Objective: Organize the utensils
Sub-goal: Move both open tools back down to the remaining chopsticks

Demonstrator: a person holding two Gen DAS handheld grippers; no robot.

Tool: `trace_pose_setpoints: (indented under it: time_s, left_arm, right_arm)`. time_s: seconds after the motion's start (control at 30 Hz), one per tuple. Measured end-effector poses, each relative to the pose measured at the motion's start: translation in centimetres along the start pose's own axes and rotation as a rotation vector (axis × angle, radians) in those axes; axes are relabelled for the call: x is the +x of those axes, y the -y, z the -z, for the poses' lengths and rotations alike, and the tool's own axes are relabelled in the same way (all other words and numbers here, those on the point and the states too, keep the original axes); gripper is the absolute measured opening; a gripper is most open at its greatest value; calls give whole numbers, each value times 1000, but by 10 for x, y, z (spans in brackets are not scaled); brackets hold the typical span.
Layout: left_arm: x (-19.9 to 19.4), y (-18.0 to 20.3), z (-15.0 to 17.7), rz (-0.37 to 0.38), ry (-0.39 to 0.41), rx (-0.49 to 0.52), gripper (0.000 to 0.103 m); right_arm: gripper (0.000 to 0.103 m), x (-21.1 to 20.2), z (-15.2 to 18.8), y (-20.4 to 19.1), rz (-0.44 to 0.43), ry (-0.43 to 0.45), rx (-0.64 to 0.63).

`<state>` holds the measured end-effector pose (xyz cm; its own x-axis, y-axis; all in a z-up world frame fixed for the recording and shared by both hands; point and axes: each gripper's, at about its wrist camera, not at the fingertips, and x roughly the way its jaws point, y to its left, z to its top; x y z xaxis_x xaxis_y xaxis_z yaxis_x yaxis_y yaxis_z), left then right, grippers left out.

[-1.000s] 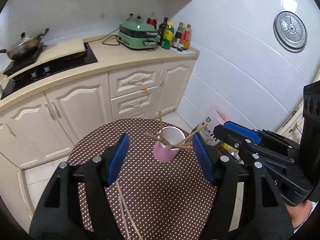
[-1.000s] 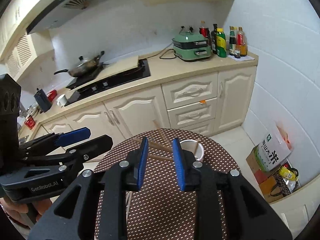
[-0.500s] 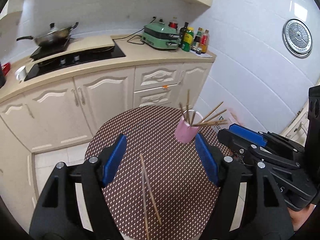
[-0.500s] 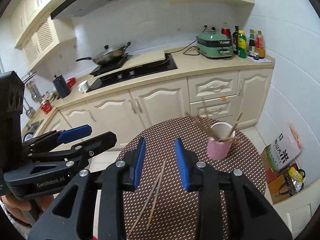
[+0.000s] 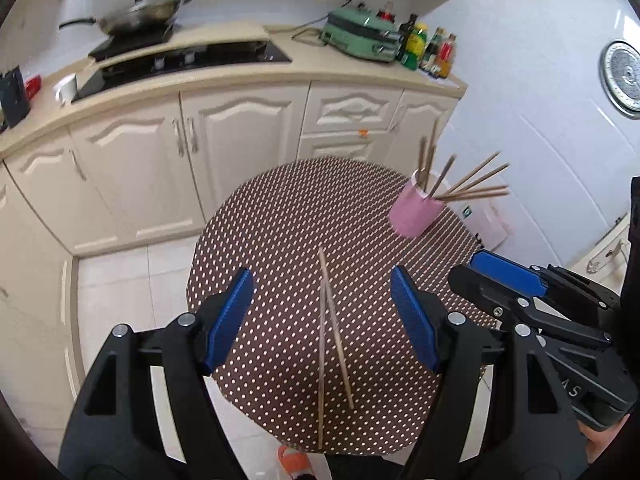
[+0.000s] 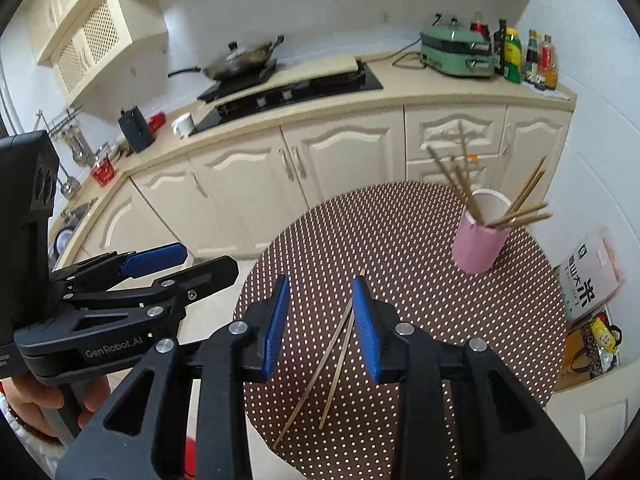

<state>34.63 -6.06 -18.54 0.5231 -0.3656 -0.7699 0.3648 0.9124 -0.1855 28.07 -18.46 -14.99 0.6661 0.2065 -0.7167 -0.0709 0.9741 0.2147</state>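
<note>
Two loose wooden chopsticks [image 5: 328, 320] [image 6: 336, 344] lie crossed in a narrow V on the round brown dotted table [image 5: 280, 220] [image 6: 400, 232]. A pink cup [image 5: 414, 214] [image 6: 480, 246] holding several chopsticks stands at the table's far right. My left gripper [image 5: 320, 292] [image 6: 210, 258] hovers above the loose pair, jaws wide open and empty. My right gripper [image 6: 321, 284] [image 5: 466, 266] hangs over the same pair beside the left one. Its jaws are open by a narrow gap with nothing between the pads.
Cream cabinets [image 6: 344, 152] and a counter with a hob, a wok [image 5: 140, 14], a green appliance [image 6: 456, 52] and bottles run behind the table. A rice bag [image 6: 588, 280] leans at the right wall. An orange shoe [image 5: 294, 460] shows on the tiled floor under the near table edge.
Both grippers have drawn back from the pink cup and sunk toward the loose chopsticks, which now lie between the fingers in view. The cup has slid to the upper right. The right jaws widened slightly.
</note>
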Motion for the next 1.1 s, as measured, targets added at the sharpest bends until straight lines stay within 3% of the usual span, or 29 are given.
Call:
trace_pose_setpoints:
  time_s: [0.2, 0.6, 0.77, 0.97, 1.1]
  left_arm:
    - [39, -10, 13, -14, -94, -20, 70]
    - [154, -14, 49, -25, -357, -3, 70]
    - [188, -12, 50, -31, -418, 17, 70]
    - [222, -11, 51, -36, -486, 36, 48]
    - [232, -11, 46, -42, -485, 42, 47]
  right_arm:
    - [31, 34, 10, 8, 7, -89, 9]
    - [31, 104, 24, 49, 19, -276, 60]
    - [31, 125, 23, 61, 7, -328, 85]
    - [31, 144, 18, 66, -12, -369, 79]
    - [31, 156, 13, 70, -22, -387, 74]
